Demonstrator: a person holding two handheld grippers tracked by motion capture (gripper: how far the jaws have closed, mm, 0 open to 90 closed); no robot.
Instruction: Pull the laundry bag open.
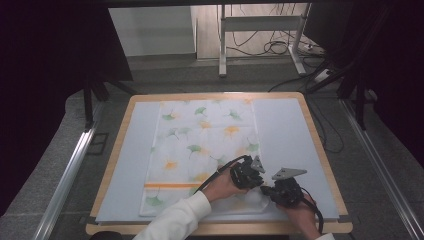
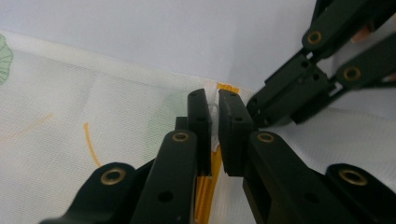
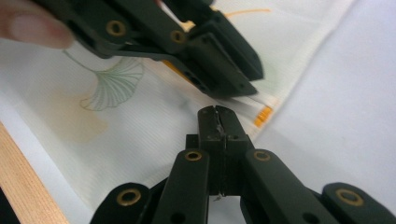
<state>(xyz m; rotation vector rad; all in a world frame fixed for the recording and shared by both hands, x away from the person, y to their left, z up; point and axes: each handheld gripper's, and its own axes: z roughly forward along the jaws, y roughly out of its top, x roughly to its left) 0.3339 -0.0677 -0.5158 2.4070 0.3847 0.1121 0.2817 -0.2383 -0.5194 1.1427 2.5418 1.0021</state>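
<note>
Cloth (image 1: 200,145) on the mat (image 1: 285,135): both grippers, left (image 1: 248,176) and right (image 1: 270,190), pinch its near right corner; step is gripping, next likely lifting that corner together to fold.

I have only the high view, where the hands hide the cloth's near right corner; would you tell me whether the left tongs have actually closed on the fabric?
Observer: Yes. In the left gripper view the left tongs pinch a raised fold of the white cloth printed with green and orange leaves.
Operator: Where on the cloth is that fold?
Observer: Right at the orange stripe, close to the cloth's edge.
Operator: And the right tongs?
Observer: In the right gripper view the right tongs stand shut at that same edge; whether fabric is caught in them I cannot tell.
</note>
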